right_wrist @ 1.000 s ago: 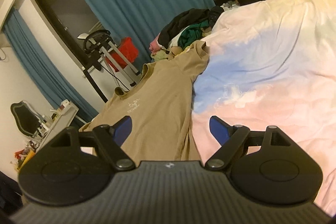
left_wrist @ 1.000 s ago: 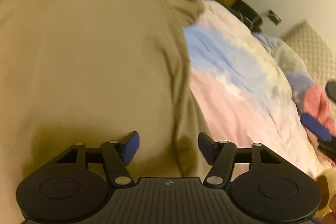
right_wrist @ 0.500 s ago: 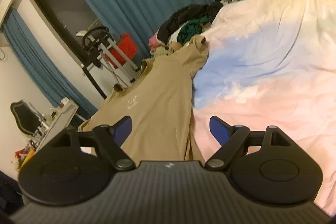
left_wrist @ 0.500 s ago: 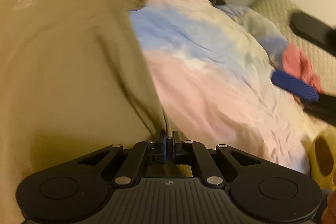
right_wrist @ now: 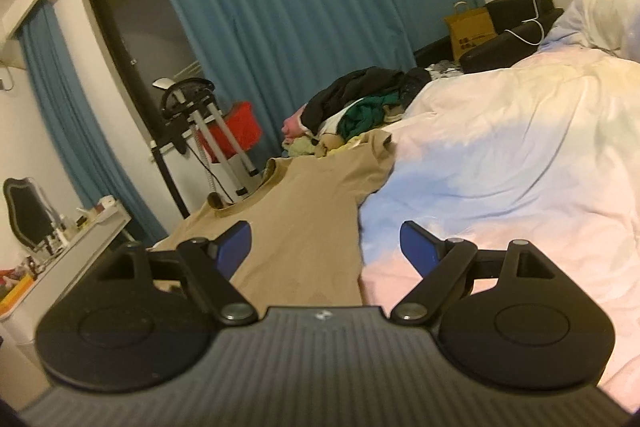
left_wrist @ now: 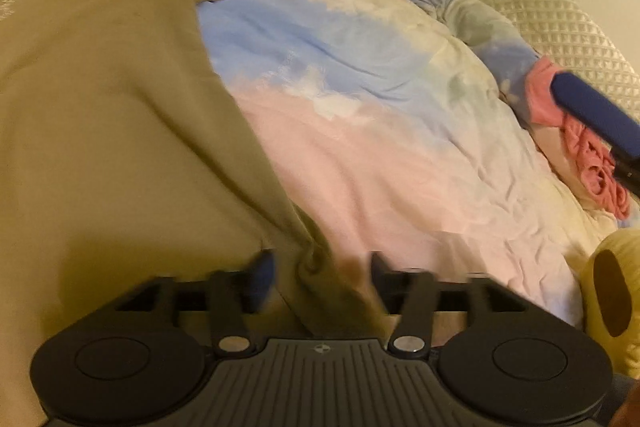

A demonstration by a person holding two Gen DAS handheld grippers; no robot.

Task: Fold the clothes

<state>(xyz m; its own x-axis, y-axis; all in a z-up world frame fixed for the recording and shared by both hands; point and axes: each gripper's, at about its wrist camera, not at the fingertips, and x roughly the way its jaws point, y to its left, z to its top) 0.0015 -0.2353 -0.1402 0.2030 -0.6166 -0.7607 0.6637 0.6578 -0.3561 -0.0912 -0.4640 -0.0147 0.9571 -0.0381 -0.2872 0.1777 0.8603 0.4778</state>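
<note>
Tan cotton T-shirt [right_wrist: 304, 215] spread flat on pastel pink-and-blue duvet [left_wrist: 380, 131], beside heap of dark clothes [right_wrist: 360, 95]. Left gripper [left_wrist: 318, 273] spread apart, straddling shirt's bunched side edge. Right gripper [right_wrist: 326, 249] agape above shirt, grasping nothing.

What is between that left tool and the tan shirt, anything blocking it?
Nothing visible. The left tool is open right at the tan shirt, with the shirt's side edge bunched between its fingers. The duvet beside it is bare there.
</note>
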